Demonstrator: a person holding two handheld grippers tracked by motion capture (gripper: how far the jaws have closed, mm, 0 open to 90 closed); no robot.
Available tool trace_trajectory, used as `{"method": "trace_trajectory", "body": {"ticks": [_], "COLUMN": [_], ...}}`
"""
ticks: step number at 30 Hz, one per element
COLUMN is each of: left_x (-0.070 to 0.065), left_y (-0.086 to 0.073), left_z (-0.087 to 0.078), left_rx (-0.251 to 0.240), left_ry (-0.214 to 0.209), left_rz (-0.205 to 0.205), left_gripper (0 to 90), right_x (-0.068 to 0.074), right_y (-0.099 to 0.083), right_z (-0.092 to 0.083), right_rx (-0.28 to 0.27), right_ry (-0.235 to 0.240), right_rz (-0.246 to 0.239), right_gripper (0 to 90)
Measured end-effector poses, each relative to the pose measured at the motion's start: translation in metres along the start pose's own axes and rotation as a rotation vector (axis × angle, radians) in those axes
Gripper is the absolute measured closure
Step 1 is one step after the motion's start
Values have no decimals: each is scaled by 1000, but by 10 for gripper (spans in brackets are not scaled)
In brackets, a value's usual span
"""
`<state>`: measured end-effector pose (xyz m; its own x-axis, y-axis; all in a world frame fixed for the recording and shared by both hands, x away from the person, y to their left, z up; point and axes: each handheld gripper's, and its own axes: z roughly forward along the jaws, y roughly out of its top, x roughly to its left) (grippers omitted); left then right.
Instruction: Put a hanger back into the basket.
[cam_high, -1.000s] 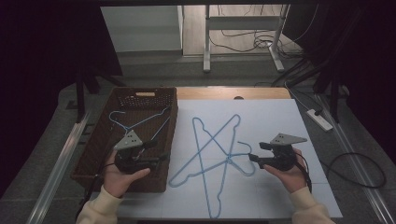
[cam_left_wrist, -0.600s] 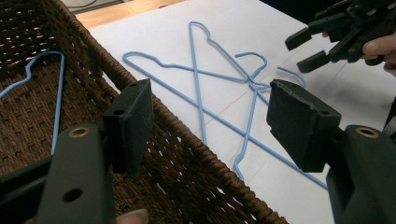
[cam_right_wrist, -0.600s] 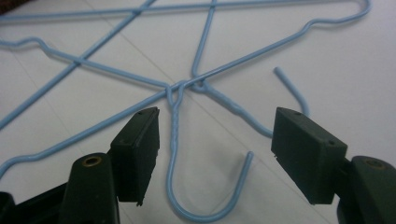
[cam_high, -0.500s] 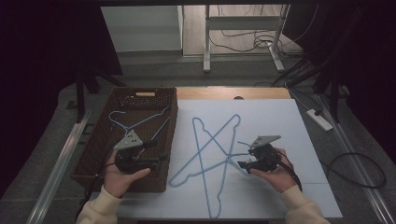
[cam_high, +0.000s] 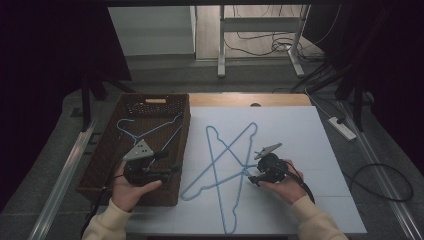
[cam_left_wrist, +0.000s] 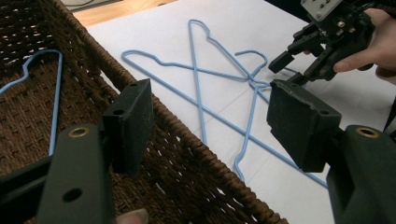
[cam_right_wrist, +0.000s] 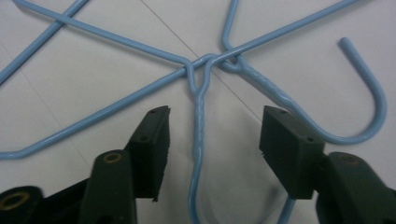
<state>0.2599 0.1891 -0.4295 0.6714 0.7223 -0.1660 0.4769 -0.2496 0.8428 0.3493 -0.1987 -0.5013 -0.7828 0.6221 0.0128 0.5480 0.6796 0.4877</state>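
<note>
We had the right gripper (cam_high: 253, 178) down over the crossed blue hangers (cam_high: 220, 165) mid-tabletop, its jaws just closing around one twisted neck (cam_right_wrist: 200, 121) but not touching it. Left gripper (cam_high: 172, 170) hung over the basket (cam_high: 100, 165), jaws wide open, empty.

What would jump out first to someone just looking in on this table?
Two blue wire hangers lie crossed on the white sheet, their hooks tangled near the right gripper. Its jaws have just been closing and now straddle one twisted hanger neck without pressing it. At the table's left sits a brown wicker basket with a third blue hanger inside, the left gripper open above its rim.
</note>
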Motion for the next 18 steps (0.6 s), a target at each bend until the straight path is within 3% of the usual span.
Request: {"method": "trace_trajectory", "body": {"ticks": [6,13,18], "left_x": [0,-1,-1], "left_y": [0,0,0], "left_z": [-1,-1,-1], "left_rx": [0,0,-1], "left_ry": [1,1,-1], "left_rz": [1,4,3], "left_gripper": [325,326,326], "right_x": [1,2,2], "right_y": [4,7,9], "right_z": [4,4,4], "right_rx": [40,73,75], "right_ry": [24,17,31], "right_rz": [-4,0,27], "right_gripper": [609,857,864]}}
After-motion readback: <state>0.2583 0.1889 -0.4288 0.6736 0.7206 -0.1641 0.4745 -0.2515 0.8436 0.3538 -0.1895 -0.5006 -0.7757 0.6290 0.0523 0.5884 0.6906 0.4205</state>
